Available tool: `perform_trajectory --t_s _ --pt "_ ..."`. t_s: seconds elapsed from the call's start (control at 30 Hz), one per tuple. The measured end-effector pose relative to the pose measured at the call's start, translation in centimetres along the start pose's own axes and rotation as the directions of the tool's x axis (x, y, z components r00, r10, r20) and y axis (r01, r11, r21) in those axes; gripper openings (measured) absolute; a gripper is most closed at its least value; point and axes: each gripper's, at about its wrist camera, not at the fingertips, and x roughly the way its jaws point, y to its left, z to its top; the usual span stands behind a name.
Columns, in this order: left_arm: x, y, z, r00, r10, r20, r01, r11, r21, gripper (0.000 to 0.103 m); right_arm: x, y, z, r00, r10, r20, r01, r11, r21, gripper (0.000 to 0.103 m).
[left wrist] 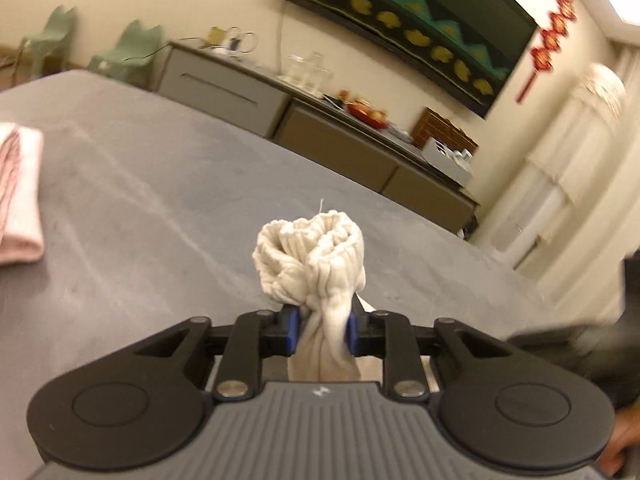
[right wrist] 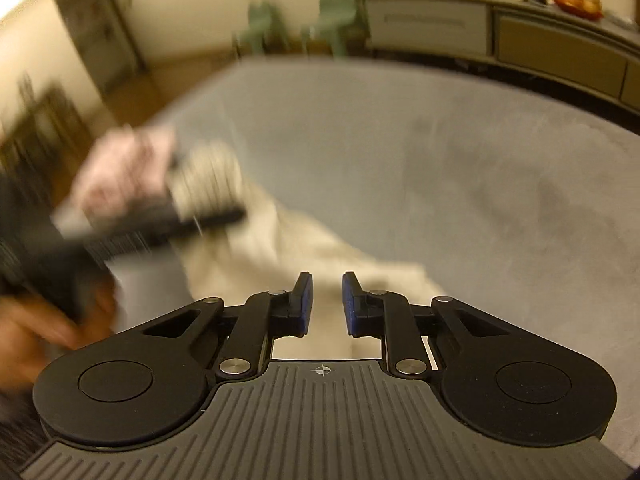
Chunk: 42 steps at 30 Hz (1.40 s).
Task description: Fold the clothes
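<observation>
My left gripper (left wrist: 322, 330) is shut on a bunched cream ribbed garment (left wrist: 312, 256), holding it above the grey bed cover (left wrist: 160, 200). In the right wrist view the same cream garment (right wrist: 304, 252) drapes from the blurred left gripper (right wrist: 200, 216) down to the bed just ahead of my right gripper (right wrist: 326, 304). The right gripper is open with nothing between its blue pads; it hovers over the garment's near edge. A folded pink garment (left wrist: 18, 192) lies at the left of the bed and shows blurred in the right wrist view (right wrist: 128, 164).
A long low sideboard (left wrist: 320, 132) with glasses, a red dish and a box runs along the far wall under a dark wall panel (left wrist: 408, 20). Two pale green chairs (left wrist: 128, 52) stand beyond the bed. White curtains (left wrist: 568, 184) hang at the right.
</observation>
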Motion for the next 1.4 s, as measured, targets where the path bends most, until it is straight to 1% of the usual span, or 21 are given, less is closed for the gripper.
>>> perform_trajectory --t_s 0.1,0.17,0.23,0.3,0.37,0.4,0.43,0.47,0.5,0.63,0.7,0.73,0.83,0.9,1.03,1.1,1.13,1.2,1.3,1.33,1.4 --pt "-0.8 0.1 0.0 0.999 -0.012 0.032 0.013 1.000 -0.020 0.031 2.3 -0.1 0.0 0.999 -0.037 0.008 0.036 0.999 0.019 0.016" --pt "-1.5 0.2 0.0 0.998 -0.013 0.057 0.014 1.000 -0.010 0.041 2.4 -1.1 0.7 0.998 -0.016 0.054 0.010 0.994 0.110 0.021" --pt "-1.2 0.2 0.2 0.998 -0.009 0.055 0.008 1.000 0.021 0.041 2.7 -1.7 1.2 0.997 -0.011 0.072 -0.001 0.987 0.164 0.021" --pt "-0.6 0.0 0.1 0.999 0.014 0.051 -0.017 0.998 0.060 0.040 4.0 -0.8 1.4 0.997 -0.064 0.049 0.060 0.994 0.094 0.019" --pt "-0.1 -0.9 -0.1 0.998 0.038 0.044 -0.043 0.992 0.116 0.034 4.4 -0.2 2.1 0.995 -0.096 0.027 0.095 0.995 0.039 0.019" --pt "-0.1 -1.5 -0.3 0.998 0.044 0.050 -0.051 0.987 0.154 0.033 4.4 -0.2 2.5 0.995 -0.101 0.011 0.100 0.994 0.034 0.023" --pt "-0.1 -2.1 -0.5 0.997 0.050 0.055 -0.059 0.980 0.192 0.031 4.1 -0.6 2.8 0.997 -0.078 0.009 0.077 0.995 0.059 0.027" --pt "-0.1 -2.7 -0.7 0.997 0.055 0.061 -0.068 0.971 0.229 0.031 3.4 -1.2 2.8 0.998 -0.058 0.025 0.055 0.994 0.094 0.038" --pt "0.0 -3.3 -0.9 0.996 0.060 0.063 -0.074 0.964 0.257 0.031 2.8 -1.9 2.8 0.998 -0.038 0.043 0.032 0.991 0.129 0.044" --pt "0.8 -3.8 -1.5 0.998 0.061 0.017 -0.063 0.971 0.230 0.031 0.2 -5.4 1.3 0.991 0.085 0.104 -0.113 0.945 0.308 0.051" --pt "1.0 -3.3 -1.6 0.998 0.062 0.004 -0.061 0.981 0.185 0.034 -0.8 -5.9 0.3 0.984 0.130 0.125 -0.166 0.924 0.345 0.054" --pt "0.9 -2.8 -1.5 0.998 0.064 0.003 -0.063 0.987 0.149 0.034 -1.2 -5.6 0.4 0.982 0.137 0.128 -0.173 0.927 0.332 0.054" --pt "0.5 -0.1 -0.9 1.000 0.027 -0.001 -0.027 1.000 -0.013 0.046 -1.3 -4.1 1.2 0.980 0.149 0.130 -0.181 0.942 0.282 0.054" --pt "0.4 2.7 -0.4 1.000 -0.014 -0.010 0.012 0.984 -0.180 0.055 -0.7 -3.1 2.3 0.983 0.133 0.127 -0.161 0.955 0.248 0.054" --pt "0.3 7.1 0.6 0.998 -0.060 0.008 0.058 0.908 -0.416 0.065 2.2 -1.8 3.7 0.991 0.107 0.086 -0.124 0.967 0.225 0.053" --pt "0.9 8.1 1.3 0.999 -0.046 0.003 0.043 0.907 -0.418 0.069 4.5 -1.1 4.1 0.998 0.056 0.033 -0.061 0.980 0.188 0.050" --pt "1.2 8.5 1.6 0.999 -0.033 -0.002 0.029 0.913 -0.408 0.069 5.4 -0.7 4.1 1.000 0.005 0.009 -0.006 0.990 0.142 0.045" --pt "1.9 8.9 2.1 1.000 0.005 -0.008 -0.007 0.933 -0.361 0.059 5.8 0.2 4.1 0.998 -0.061 0.020 0.059 0.997 0.056 0.043" --pt "2.9 8.1 2.6 0.998 0.047 -0.033 -0.053 0.966 -0.252 0.038 6.3 2.4 4.0 0.989 -0.145 0.008 0.145 0.987 -0.071 0.047" --pt "3.2 7.8 2.7 0.997 0.063 -0.038 -0.069 0.974 -0.217 0.021 6.4 3.2 4.0 0.985 -0.170 0.006 0.169 0.979 -0.112 0.047" --pt "3.3 7.1 2.6 0.994 0.105 -0.033 -0.109 0.980 -0.168 0.016 6.2 3.4 4.1 0.985 -0.173 -0.008 0.170 0.978 -0.120 0.048"
